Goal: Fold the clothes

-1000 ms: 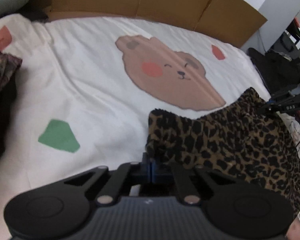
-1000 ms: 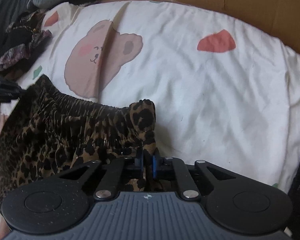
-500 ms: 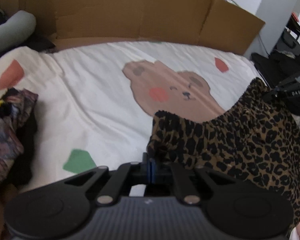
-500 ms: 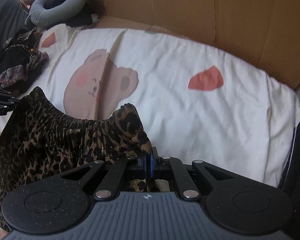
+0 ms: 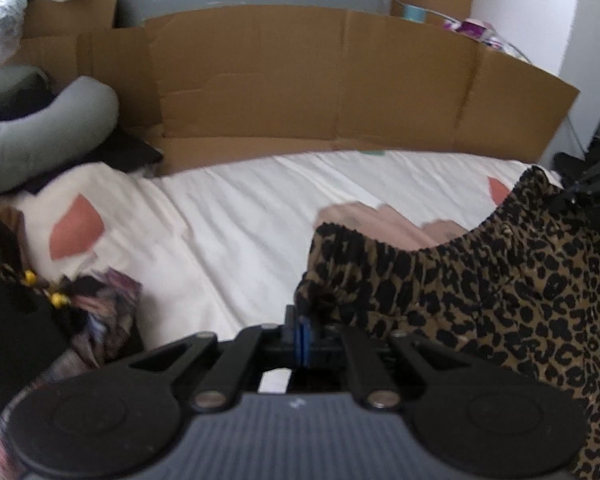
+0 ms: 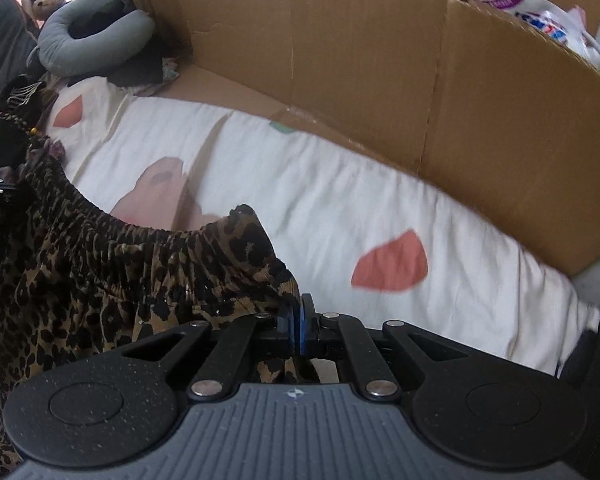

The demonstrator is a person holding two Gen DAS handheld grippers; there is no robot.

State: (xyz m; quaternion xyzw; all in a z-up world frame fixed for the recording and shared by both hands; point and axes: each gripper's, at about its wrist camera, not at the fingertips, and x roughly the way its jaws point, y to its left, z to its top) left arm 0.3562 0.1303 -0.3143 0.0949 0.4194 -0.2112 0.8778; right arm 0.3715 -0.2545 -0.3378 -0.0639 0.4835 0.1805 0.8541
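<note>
Two grippers, left and right, each clenched on a waistband corner, hold leopard-print trousers stretched above the bedsheet. Waistband runs nine to three o'clock; legs hang toward six. Likely next: lay it flat before folding.

Lighting: soft, even daylight, moderately bright; strongest at 10 to 11 o'clock in both views, where the upper corners wash out to white. Shadows: faint, soft-edged, under the leopard-print garment on the white bedsheet. Glare: none on the cardboard wall. Blur: left view smeared overall; right view smeared at 3 to 4 o'clock. Distortion: strong fisheye bowing, black corners at 1 o'clock.
</note>
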